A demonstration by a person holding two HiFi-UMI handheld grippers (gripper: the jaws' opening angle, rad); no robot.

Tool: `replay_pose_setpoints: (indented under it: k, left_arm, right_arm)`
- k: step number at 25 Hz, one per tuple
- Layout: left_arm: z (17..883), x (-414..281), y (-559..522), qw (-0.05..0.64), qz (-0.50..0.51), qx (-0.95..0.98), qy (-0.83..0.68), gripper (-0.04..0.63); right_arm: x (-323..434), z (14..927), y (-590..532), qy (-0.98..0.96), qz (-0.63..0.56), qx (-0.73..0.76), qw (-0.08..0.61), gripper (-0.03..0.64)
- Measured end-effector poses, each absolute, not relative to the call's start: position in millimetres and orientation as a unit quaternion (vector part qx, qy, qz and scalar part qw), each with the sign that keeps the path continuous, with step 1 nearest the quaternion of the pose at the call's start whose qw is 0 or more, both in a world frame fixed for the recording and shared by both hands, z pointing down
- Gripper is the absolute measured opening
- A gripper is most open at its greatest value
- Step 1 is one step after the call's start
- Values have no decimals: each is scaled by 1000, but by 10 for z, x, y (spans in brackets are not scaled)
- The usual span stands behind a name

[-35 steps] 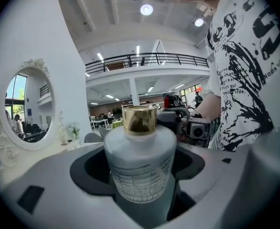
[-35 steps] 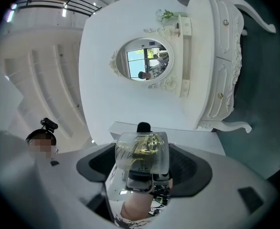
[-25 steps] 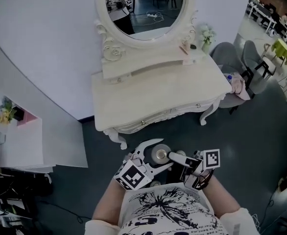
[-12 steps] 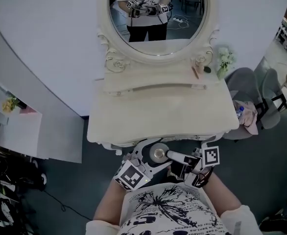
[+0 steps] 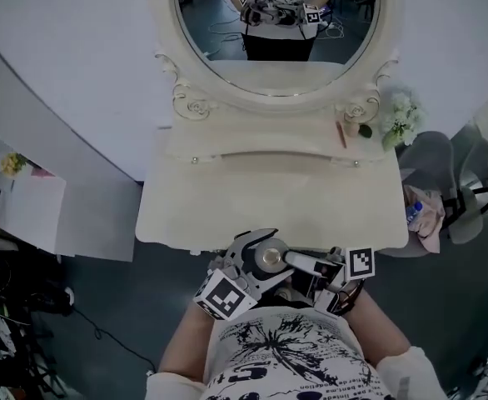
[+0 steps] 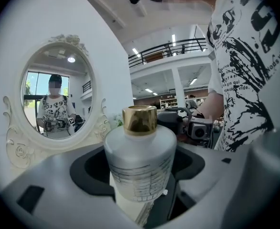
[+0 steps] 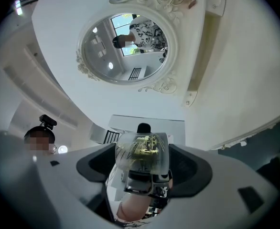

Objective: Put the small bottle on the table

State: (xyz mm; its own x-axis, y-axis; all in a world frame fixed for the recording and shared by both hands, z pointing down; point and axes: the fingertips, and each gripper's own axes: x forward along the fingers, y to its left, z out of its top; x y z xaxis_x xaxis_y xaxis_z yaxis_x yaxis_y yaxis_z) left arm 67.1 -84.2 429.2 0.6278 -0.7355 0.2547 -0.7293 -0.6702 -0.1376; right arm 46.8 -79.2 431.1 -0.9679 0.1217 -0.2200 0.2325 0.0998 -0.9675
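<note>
The small frosted bottle (image 5: pixel 269 259) with a gold cap (image 6: pixel 139 119) stands upright between the curved jaws of my left gripper (image 5: pixel 271 250), which is shut on it close in front of the person's body. My right gripper (image 5: pixel 292 263) reaches in from the right, and its jaws also close round the bottle (image 7: pixel 142 151), seen from underneath in the right gripper view. The two grippers face each other: the right gripper (image 6: pixel 190 128) shows behind the bottle (image 6: pixel 140 161) in the left gripper view. The cream dressing table (image 5: pixel 227 198) lies just ahead of the bottle.
An oval mirror (image 5: pixel 277 23) rises behind a raised shelf (image 5: pixel 261 144). On the shelf's right end lie a thin red item (image 5: pixel 341 133) and white flowers (image 5: pixel 400 115). Grey chairs (image 5: pixel 444 182) stand to the right, a white cabinet (image 5: pixel 27 215) to the left.
The person has stepped up to the dressing table, so its front edge now lies right before the grippers. Both grippers and the bottle keep the same pose relative to each other.
</note>
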Motion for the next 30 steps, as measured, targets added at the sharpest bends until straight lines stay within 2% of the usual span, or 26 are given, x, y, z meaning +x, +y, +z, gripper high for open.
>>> replay_pose_setpoints:
  k: [21, 26, 30]
  left_arm:
    - [5123, -218, -2061, -44, -168, -924, 339, 350]
    - [5482, -300, -2161, -53, -205, -916, 341, 350]
    - [5708, -309, -2241, -87, -189, -914, 348, 350]
  right_arm:
    - [-434, 5140, -2013, 721, -689, 49, 49, 359]
    - [-466, 5518, -2114, 711, -702, 29, 15, 359]
    - [-470, 5736, -2202, 707, -707, 13, -4, 357]
